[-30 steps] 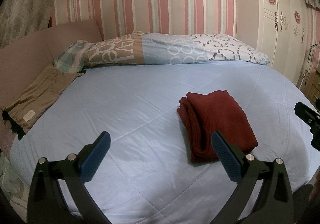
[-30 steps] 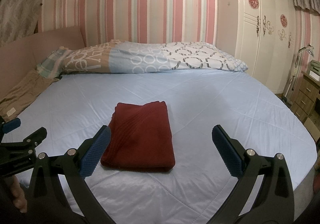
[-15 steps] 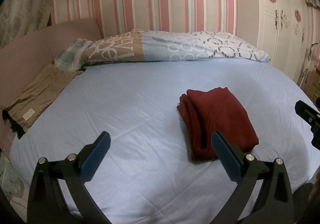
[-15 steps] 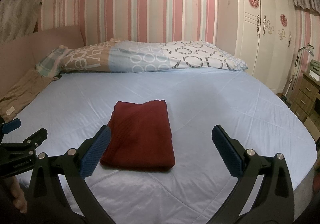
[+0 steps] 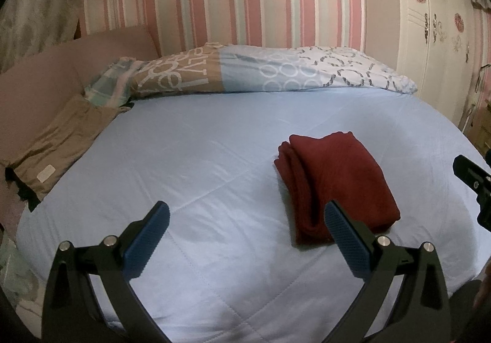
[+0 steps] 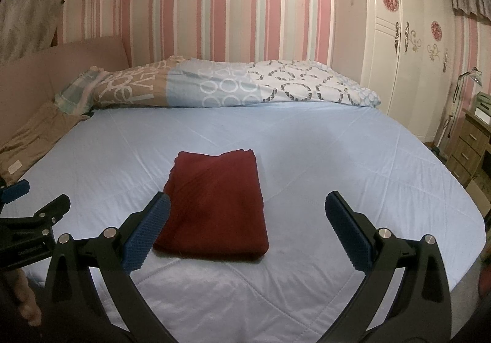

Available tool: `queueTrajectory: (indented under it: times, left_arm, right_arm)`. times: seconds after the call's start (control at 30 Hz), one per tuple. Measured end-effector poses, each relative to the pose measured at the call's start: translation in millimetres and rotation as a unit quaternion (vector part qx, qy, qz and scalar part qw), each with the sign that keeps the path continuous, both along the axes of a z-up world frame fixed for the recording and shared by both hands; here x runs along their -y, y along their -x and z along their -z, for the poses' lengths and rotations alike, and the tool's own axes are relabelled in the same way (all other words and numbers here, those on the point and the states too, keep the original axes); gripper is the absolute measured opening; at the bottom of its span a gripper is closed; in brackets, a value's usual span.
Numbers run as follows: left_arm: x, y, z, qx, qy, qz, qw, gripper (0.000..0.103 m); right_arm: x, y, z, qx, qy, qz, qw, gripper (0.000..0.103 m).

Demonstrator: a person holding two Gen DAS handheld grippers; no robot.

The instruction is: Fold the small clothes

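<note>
folded red garment point(image 6: 216, 205) on bed point(image 6: 337, 159) (edges squared), grippers apart.

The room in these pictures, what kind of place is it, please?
Most likely a home bedroom. A wide bed with a light blue cover fills the view, a patterned pillow lies at its far edge, and a white wardrobe stands at the right. A folded dark red garment rests on the bed.

One folded red garment point(image 6: 214, 205), one tan garment point(image 5: 58, 140), one pillow point(image 6: 230, 86).
</note>
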State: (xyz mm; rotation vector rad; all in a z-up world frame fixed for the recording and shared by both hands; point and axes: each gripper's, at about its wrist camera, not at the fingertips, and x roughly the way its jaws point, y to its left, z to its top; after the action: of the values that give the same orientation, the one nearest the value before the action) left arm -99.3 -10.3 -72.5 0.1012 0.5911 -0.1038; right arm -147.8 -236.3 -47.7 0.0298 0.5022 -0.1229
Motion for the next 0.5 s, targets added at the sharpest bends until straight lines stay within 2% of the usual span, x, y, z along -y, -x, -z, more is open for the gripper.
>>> queueTrajectory:
  times: [0.5]
  left_arm:
    - [0.7, 2.1, 2.8, 0.001, -0.011, 0.000, 0.9999, 0.101]
  right_arm:
    - [0.9, -0.6, 0.0, -0.001, 0.000, -0.001, 1.000, 0.100]
